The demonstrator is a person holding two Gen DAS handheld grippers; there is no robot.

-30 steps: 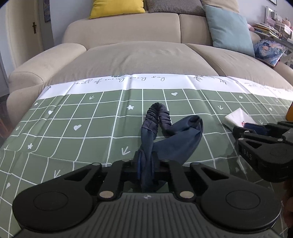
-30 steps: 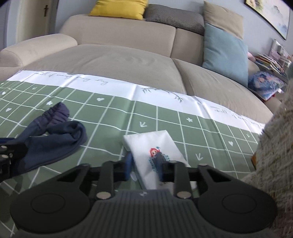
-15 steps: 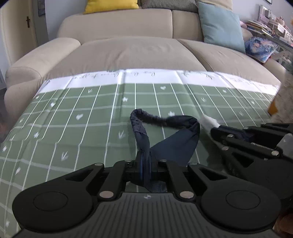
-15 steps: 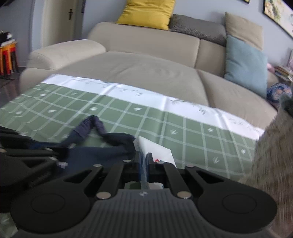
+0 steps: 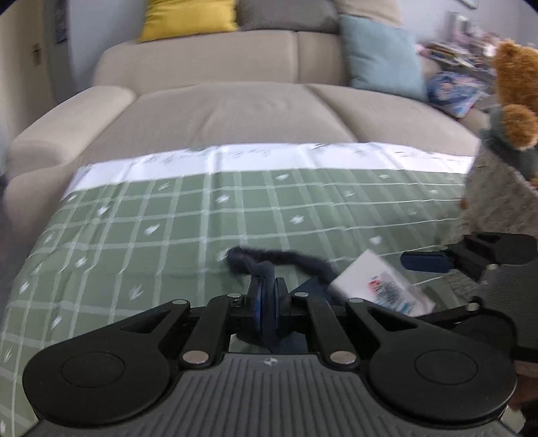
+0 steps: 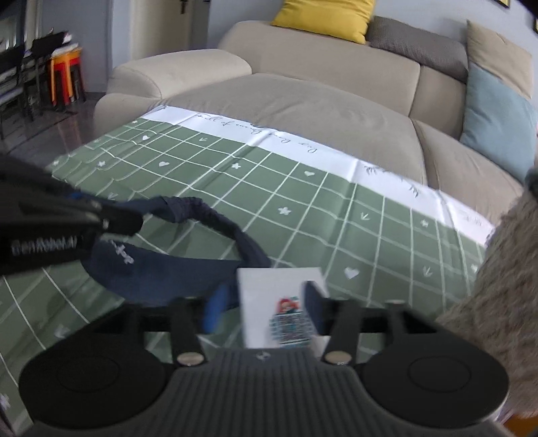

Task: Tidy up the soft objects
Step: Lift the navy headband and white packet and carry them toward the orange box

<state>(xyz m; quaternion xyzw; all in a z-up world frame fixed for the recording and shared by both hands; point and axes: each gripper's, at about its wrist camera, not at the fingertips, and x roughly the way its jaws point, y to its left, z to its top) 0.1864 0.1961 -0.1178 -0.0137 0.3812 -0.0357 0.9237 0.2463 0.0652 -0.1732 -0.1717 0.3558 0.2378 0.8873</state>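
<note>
My left gripper (image 5: 266,304) is shut on a dark blue cloth cap (image 5: 289,260) with an elastic band and holds it up over the green checked cloth (image 5: 168,215). In the right wrist view the cap (image 6: 158,272) hangs from the left gripper (image 6: 114,218). My right gripper (image 6: 265,306) is open, its fingers apart on either side of a white tissue pack (image 6: 279,302) with a red and blue print. The pack also shows in the left wrist view (image 5: 380,285), with the right gripper (image 5: 427,262) beside it.
A teddy bear (image 5: 514,97) on a grey furry thing (image 5: 497,208) stands at the cloth's right edge; the fur also fills the right wrist view's right side (image 6: 504,285). A beige sofa (image 5: 235,111) with yellow (image 5: 188,13) and blue (image 5: 383,57) cushions lies behind. Stools (image 6: 64,77) stand far left.
My right gripper was shut half a second ago and has opened around the tissue pack. My left gripper has lifted the cap higher and both grippers have swung, the views blurred.
</note>
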